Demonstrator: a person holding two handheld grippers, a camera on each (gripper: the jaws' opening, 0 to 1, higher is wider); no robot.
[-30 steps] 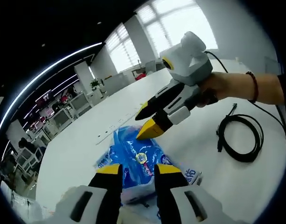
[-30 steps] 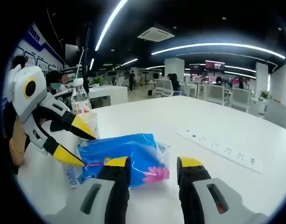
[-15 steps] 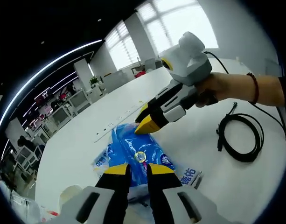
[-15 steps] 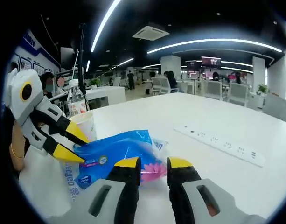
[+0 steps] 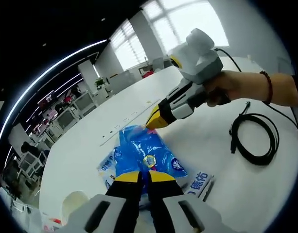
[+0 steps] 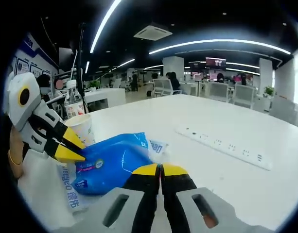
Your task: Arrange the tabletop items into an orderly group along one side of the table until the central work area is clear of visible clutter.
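A: Tools first: left tool [image 5: 144, 175] and right tool [image 6: 161, 168] each pinch an opposite end of the blue packet [image 5: 146, 153], jaws closed on its film.

B: Packet lies mid-table [image 5: 80, 155]; looks soft, light, slippery (judgement). Grip crimped ends, not the belly. Cable [image 5: 255, 141] farther off.

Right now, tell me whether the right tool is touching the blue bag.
Touching. In the left gripper view the right tool pinches the far end of the blue bag; in the right gripper view its jaws stand shut on the bag's edge.
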